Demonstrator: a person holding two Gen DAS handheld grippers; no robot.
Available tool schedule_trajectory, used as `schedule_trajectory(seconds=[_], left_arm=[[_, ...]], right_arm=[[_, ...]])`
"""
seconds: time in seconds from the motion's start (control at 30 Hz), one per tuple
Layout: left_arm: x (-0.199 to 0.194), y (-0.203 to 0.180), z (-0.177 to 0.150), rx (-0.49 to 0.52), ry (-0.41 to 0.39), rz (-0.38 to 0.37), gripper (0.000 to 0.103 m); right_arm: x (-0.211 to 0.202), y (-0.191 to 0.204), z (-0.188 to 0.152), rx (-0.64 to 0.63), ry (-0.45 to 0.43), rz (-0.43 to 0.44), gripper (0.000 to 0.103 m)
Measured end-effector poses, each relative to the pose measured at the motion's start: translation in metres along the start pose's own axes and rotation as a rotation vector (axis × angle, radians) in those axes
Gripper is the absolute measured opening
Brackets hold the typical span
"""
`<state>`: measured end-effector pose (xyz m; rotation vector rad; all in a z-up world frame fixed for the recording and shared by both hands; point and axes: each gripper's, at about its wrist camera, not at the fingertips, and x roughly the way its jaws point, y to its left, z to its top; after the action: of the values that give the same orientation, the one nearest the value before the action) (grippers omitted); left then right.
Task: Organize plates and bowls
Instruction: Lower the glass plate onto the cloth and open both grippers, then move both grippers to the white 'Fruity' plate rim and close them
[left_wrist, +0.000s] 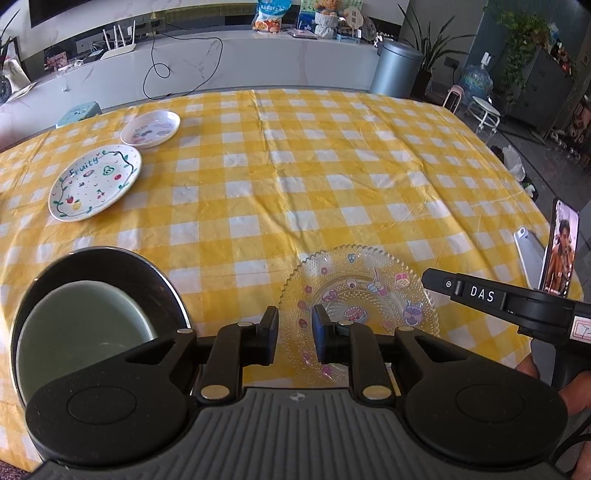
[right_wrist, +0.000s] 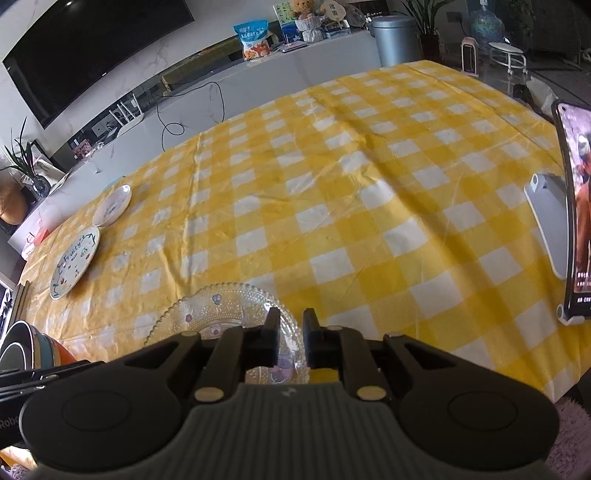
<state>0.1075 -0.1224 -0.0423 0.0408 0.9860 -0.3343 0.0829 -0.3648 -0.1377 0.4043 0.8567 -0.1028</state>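
On the left of the yellow checked tablecloth (left_wrist: 332, 166) sit a small pink dish (left_wrist: 150, 128) and a "Fruity" plate (left_wrist: 95, 181), with a stack of bowls (left_wrist: 85, 325) at the near edge. The left gripper (left_wrist: 294, 334) hangs a little open and holds nothing. Next comes the clear glass plate (left_wrist: 360, 291) lying flat, with the right gripper (right_wrist: 288, 341) over its edge, a little open and empty too.

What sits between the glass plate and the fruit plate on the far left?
Nothing visible. Only bare checked tablecloth lies between the glass plate and the fruit plate. The stacked bowls sit nearer, left of that path, and the phone stands off to the right.
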Motion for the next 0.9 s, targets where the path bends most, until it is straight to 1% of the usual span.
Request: schedule_trajectory(seconds=[0.03, 0.1, 0.2, 0.3, 0.37, 0.5, 0.57, 0.63, 0.7, 0.77, 0.9], left_arm=[[-0.003, 0.003, 0.001, -0.003, -0.009, 0.000, 0.024], [-0.011, 0.009, 0.004, -0.011, -0.031, -0.002, 0.028], [-0.021, 0.023, 0.010, -0.034, -0.058, -0.003, 0.029], [-0.031, 0.041, 0.016, -0.065, -0.084, 0.007, 0.030], [-0.038, 0.056, 0.020, -0.091, -0.105, 0.019, 0.031], [-0.047, 0.086, 0.027, -0.141, -0.145, 0.053, 0.033], [-0.050, 0.102, 0.029, -0.159, -0.159, 0.072, 0.033], [-0.052, 0.119, 0.032, -0.182, -0.168, 0.087, 0.033], [-0.052, 0.135, 0.035, -0.210, -0.172, 0.097, 0.034], [-0.051, 0.154, 0.037, -0.243, -0.175, 0.105, 0.034], [-0.047, 0.184, 0.038, -0.293, -0.176, 0.119, 0.034]], right_arm=[[-0.002, 0.003, 0.001, -0.009, -0.007, 0.005, 0.015], [-0.006, 0.010, 0.003, -0.031, -0.018, 0.023, 0.024], [-0.009, 0.026, 0.007, -0.069, -0.021, 0.055, 0.025], [-0.010, 0.045, 0.010, -0.115, -0.023, 0.085, 0.030], [-0.009, 0.058, 0.013, -0.143, -0.022, 0.105, 0.030], [-0.004, 0.084, 0.018, -0.192, -0.014, 0.149, 0.037], [0.000, 0.097, 0.020, -0.212, -0.007, 0.169, 0.037], [0.005, 0.109, 0.023, -0.229, 0.003, 0.190, 0.038], [0.011, 0.121, 0.024, -0.251, 0.008, 0.201, 0.042], [0.016, 0.133, 0.025, -0.283, 0.009, 0.207, 0.044], [0.031, 0.151, 0.027, -0.325, 0.035, 0.219, 0.046]])
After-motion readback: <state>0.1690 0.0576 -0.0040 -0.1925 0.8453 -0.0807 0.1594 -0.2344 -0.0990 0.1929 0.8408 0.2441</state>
